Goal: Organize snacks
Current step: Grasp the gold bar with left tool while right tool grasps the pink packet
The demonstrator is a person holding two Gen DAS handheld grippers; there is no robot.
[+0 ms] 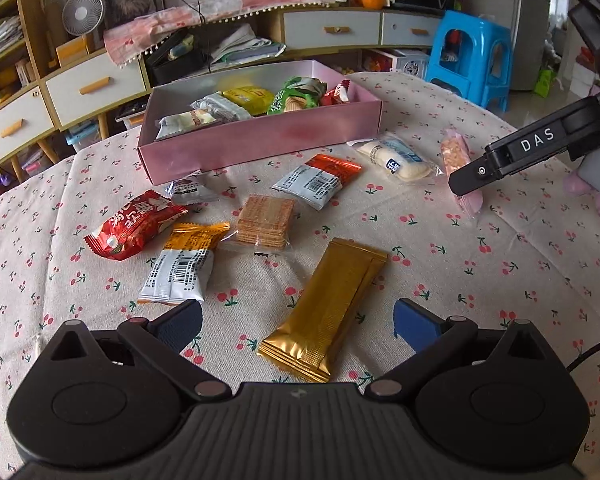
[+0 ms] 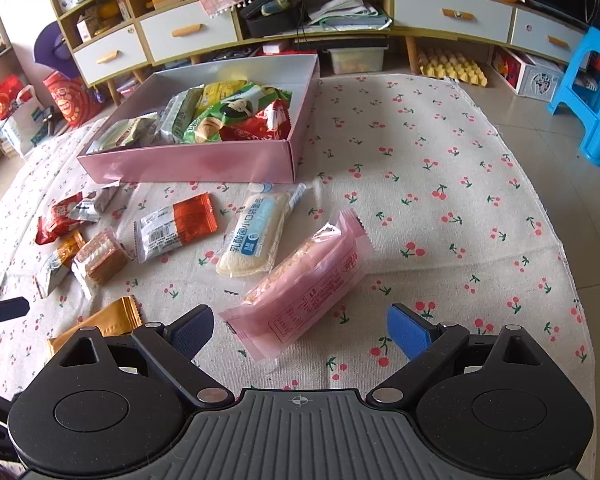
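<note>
Pink cardboard box [image 2: 204, 162] already holds several snack packets, with more scattered on my cherry-print tabletop cloth [image 2: 440, 152].
I have both claws spread and holding nothing: my left claw [image 1: 298, 322] flanks the near end of a long gold foil wrapper [image 1: 326, 312], and my right claw [image 2: 300, 330] flanks the near end of a pink plastic-wrapped wafer bar [image 2: 300, 288], just beside a white cream bun packet [image 2: 256, 236].

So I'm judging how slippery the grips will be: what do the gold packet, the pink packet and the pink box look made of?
Gold packet: probably metallised foil film, smooth satin sheen with crimped ends. Pink packet: thin plastic film, partly see-through, glossy and wrinkled. Pink box: seemingly cardboard, straight folded walls, faintly glossy coating.
</note>
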